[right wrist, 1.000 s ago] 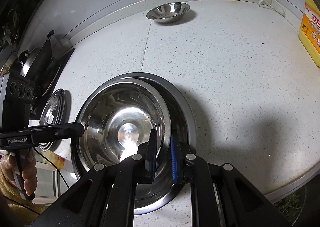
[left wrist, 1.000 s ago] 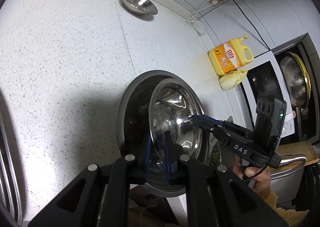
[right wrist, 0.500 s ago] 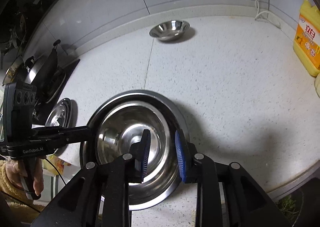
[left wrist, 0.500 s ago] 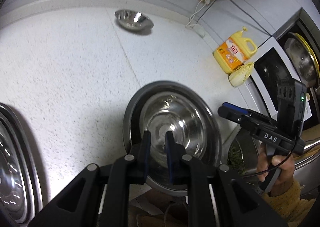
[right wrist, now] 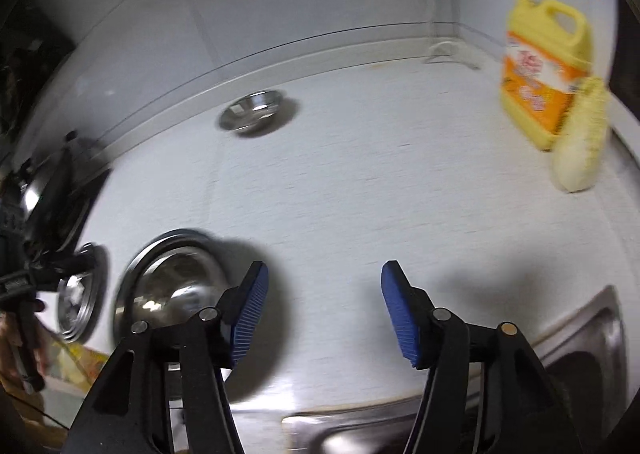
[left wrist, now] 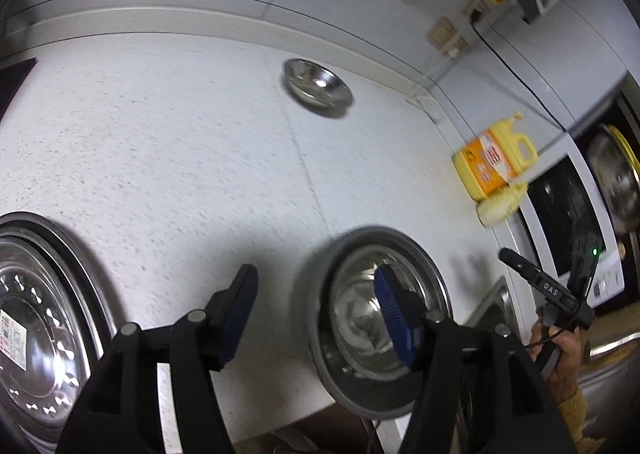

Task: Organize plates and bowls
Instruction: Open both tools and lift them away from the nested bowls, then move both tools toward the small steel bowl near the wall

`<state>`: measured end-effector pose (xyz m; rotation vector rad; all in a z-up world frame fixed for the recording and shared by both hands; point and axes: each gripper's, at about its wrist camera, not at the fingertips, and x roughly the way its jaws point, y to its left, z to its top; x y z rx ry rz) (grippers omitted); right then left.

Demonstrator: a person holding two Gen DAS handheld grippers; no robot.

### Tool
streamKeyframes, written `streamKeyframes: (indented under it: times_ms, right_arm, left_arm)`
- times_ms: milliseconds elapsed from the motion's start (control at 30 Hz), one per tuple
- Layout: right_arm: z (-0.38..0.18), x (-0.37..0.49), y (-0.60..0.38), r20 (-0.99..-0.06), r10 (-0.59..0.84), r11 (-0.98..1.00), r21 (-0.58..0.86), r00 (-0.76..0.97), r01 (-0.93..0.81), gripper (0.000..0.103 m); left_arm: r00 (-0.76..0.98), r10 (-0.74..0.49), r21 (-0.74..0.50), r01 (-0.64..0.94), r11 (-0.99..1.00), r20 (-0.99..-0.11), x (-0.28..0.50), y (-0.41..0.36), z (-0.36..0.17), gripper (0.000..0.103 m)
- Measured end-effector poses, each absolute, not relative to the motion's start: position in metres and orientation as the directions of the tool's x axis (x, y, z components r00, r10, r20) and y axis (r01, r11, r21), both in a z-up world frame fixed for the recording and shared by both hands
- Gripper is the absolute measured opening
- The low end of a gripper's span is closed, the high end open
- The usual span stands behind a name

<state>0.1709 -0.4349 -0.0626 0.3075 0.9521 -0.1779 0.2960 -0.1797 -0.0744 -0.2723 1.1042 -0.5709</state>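
A steel bowl sits nested inside a larger steel bowl at the counter's front edge; the pair also shows in the right wrist view. My left gripper is open and empty, just above and left of the pair. My right gripper is open and empty, to the right of the pair over bare counter. A small steel bowl stands far back near the wall, and it shows in the right wrist view too. A stack of steel plates lies at the left.
A yellow detergent jug with a pale brush stands at the back right. A steel sink lies at the front right. A stove with a pan is at the left. White counter spreads between.
Both grippers let go of the inner bowl, which now rests in the larger one. Both opened wide and pulled back, left gripper leftward, right gripper rightward.
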Motion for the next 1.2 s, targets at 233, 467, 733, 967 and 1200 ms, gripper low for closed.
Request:
streamKeyframes:
  times_ms: [233,467,733,967,1200]
  right_arm:
    - [-0.054,0.184,-0.490,-0.814,-0.152,0.919,0.093,0.560,0.384,0.058]
    - [-0.051,0.233,-0.509,-0.800,-0.188,0.921,0.058,0.570,0.385,0.058]
    - [-0.062,0.303,-0.502,-0.804,-0.110,0.945,0.098,0.585,0.312,0.058]
    - [-0.083,0.370,-0.479,-0.811,0.095,0.960,0.228,0.577,0.163,0.058]
    - [-0.111,0.430,-0.463,-0.806,0.274,0.934,0.354,0.525,0.055,0.058]
  left_arm:
    - [0.353,-0.525,-0.485,0.202,0.851,-0.774,0.343,-0.174,-0.084,0.059]
    - [0.393,-0.519,-0.514,0.128,0.848,-0.759,0.394,-0.185,-0.085,0.059]
    - [0.376,-0.570,-0.574,0.112,0.811,-0.731,0.465,-0.224,-0.095,0.059]
    - [0.330,-0.589,-0.582,0.132,0.803,-0.738,0.523,-0.252,-0.115,0.059]
    - [0.260,-0.607,-0.589,0.155,0.793,-0.751,0.576,-0.272,-0.140,0.059]
